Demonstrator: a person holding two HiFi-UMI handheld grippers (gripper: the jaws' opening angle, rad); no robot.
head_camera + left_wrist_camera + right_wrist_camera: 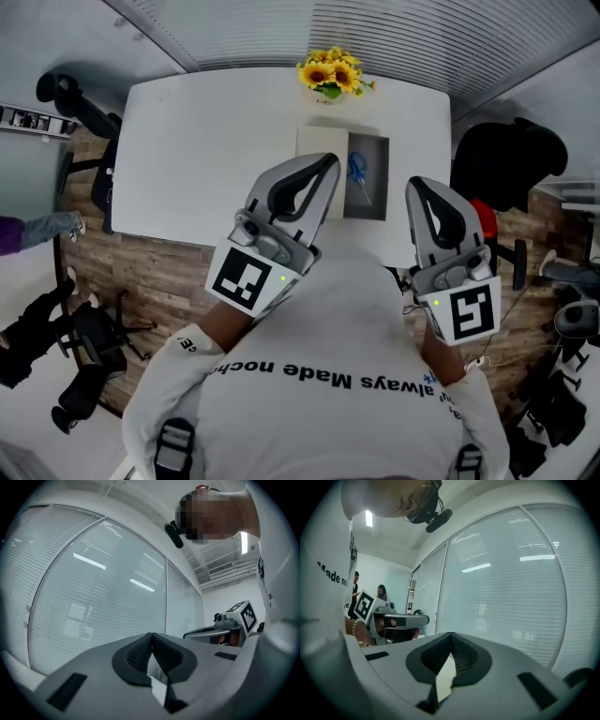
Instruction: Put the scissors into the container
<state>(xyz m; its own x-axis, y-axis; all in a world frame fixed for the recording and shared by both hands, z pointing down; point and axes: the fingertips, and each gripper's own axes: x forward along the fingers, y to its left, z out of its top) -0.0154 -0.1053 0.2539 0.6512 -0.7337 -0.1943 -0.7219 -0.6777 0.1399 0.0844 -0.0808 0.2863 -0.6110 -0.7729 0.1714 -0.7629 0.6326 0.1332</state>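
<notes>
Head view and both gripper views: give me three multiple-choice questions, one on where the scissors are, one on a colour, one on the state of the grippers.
1. Where do the scissors lie?
A. on the floor
B. inside the grey container on the table
C. between the left gripper's fingers

2. What colour are the flowers at the table's far edge?
A. red
B. yellow
C. white

3. How do the fingers of the left gripper and the right gripper stand?
A. both wide apart
B. only the left together
C. both together, nothing held

Answers:
1 B: the head view shows the blue-handled scissors within the container's walls.
2 B: the petals are yellow.
3 C: each gripper view shows its fingers meeting with nothing between them.
</notes>
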